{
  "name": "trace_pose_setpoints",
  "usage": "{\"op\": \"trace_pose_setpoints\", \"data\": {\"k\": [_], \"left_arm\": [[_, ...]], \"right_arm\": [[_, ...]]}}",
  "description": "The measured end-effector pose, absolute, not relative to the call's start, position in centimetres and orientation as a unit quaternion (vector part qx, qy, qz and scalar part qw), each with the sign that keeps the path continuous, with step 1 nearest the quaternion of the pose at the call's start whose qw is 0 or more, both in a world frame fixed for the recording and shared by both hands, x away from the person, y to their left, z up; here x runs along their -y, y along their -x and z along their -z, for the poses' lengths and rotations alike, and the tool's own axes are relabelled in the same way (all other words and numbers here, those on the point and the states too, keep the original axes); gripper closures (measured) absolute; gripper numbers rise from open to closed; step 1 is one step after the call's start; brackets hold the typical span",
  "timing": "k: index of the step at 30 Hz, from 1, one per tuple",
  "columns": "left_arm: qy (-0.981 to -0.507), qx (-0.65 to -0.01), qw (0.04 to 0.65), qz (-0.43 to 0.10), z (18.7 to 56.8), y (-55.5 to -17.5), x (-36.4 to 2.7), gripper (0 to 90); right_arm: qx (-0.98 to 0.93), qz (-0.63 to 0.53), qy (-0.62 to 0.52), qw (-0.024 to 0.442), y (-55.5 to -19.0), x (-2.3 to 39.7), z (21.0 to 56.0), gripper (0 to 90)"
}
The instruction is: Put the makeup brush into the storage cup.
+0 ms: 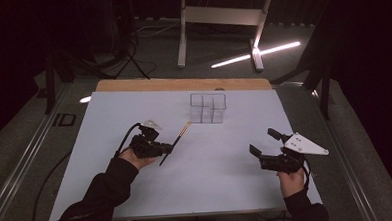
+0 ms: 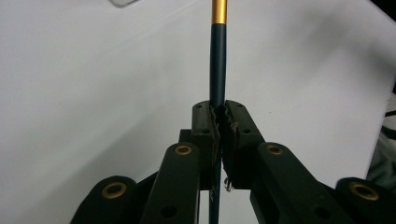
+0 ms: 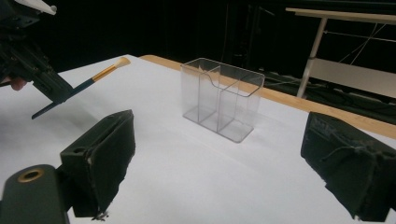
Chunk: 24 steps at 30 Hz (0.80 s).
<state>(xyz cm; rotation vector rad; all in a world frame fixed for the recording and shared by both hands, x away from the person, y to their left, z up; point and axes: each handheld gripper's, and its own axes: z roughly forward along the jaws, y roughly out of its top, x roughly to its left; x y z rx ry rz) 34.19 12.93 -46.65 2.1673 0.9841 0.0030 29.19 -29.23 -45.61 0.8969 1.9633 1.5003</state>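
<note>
The white table (image 1: 137, 193) holds a clear box (image 1: 208, 108), still empty. The right gripper (image 1: 262, 142) waits with jaws wide. The left gripper (image 1: 169, 147) pinches a little brush (image 1: 181, 133), lifted near the box. Dropping it in seems left.

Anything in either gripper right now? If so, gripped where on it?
Left gripper holds the brush by its dark handle, below the gold ferrule, bristles pointing away. Right gripper is open and holds nothing.
</note>
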Motion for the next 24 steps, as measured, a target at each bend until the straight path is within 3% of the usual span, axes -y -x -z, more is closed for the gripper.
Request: {"op": "trace_pose_setpoints", "data": {"k": [24], "left_arm": [[-0.796, -0.377, 0.474, -0.012, 47.6, -33.0, -13.2, 84.1]], "right_arm": [[-0.734, -0.545, -0.32, 0.25, -28.9, 27.5, 45.1, 11.1]]}}
